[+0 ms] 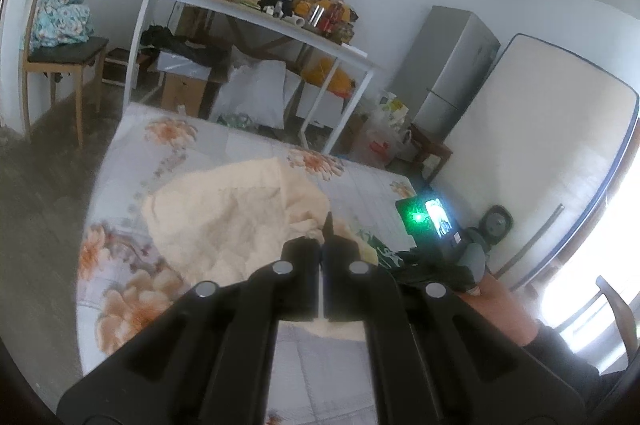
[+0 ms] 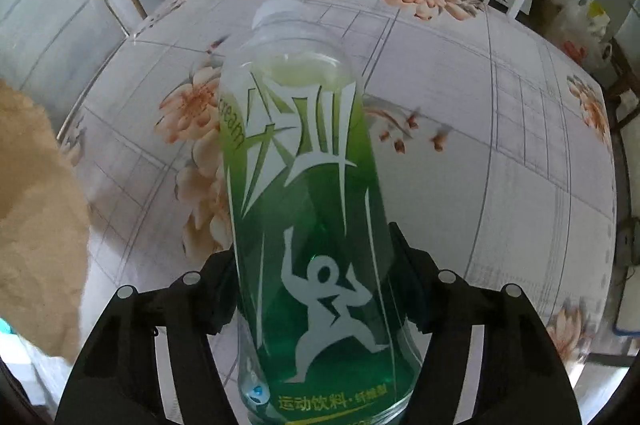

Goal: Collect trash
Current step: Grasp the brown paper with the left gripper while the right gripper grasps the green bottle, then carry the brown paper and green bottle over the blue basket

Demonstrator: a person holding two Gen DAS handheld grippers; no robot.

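**Bottle between the right tool's fingers, bag pinched in the left**

Nearest the right wrist camera, the right tool (image 2: 316, 253) straddles a green sports-drink bottle (image 2: 304, 185) that lies lengthwise between its two black fingers (image 2: 218, 289). The fingers stand at the bottle's sides at its lower, darker-green part; whether the pads press on it I cannot tell. The bottle's white cap (image 2: 280, 9) points away from the camera, toward the far edge of the bed (image 2: 500, 153). The bottle is over the middle of the floral sheet, and a tan paper bag (image 2: 36, 217) fills the left edge of that view.

In the left wrist view, the left tool (image 1: 322, 245) is fully closed, its tips pinching the rim of the same crumpled bag (image 1: 232, 221), which rests on the near half of the bed. Just right of it, a person's gloved hand (image 1: 452, 265) carries the right tool, its small screen glowing.

Beyond the foot of the bed stands a white surface (image 1: 256, 13) crowded with clutter, boxes and bags under it. A wooden chair (image 1: 60, 61) with folded bedding is at far left, a grey refrigerator (image 1: 456, 65) and an upright mattress (image 1: 540, 153) at right.
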